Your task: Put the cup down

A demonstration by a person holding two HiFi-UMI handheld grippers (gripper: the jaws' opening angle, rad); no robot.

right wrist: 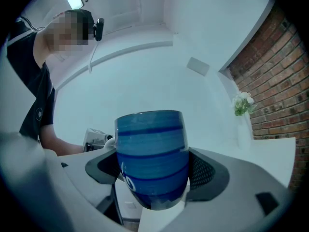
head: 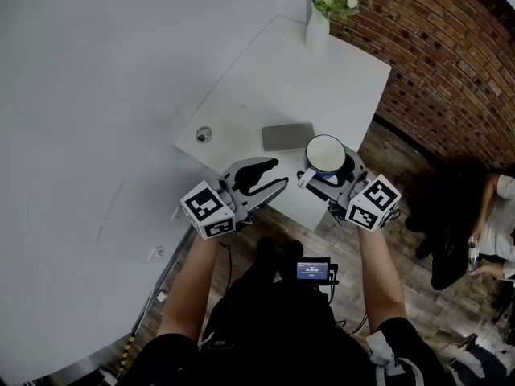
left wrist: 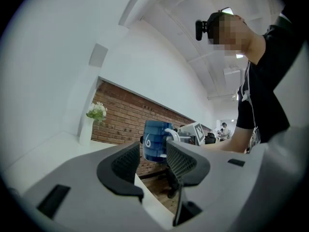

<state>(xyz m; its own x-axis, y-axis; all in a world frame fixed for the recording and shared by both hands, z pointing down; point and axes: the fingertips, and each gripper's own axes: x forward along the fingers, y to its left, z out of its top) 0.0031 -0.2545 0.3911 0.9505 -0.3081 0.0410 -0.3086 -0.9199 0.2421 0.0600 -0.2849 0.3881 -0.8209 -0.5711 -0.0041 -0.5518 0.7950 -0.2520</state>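
White table, flower vase, grey flat slab, small round disc

The cup in the right hand-held gripper is blue with darker blue bands and a white swirl, and white inside. That gripper and the left hand-held gripper are pale grey with black mesh pads and black-and-white marker cubes. Beyond them are a white bench, a white vase and a red-brown brick wall.

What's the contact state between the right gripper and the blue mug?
Touching. The right gripper view shows the blue mug clamped between both jaws of the right gripper, no gap either side.
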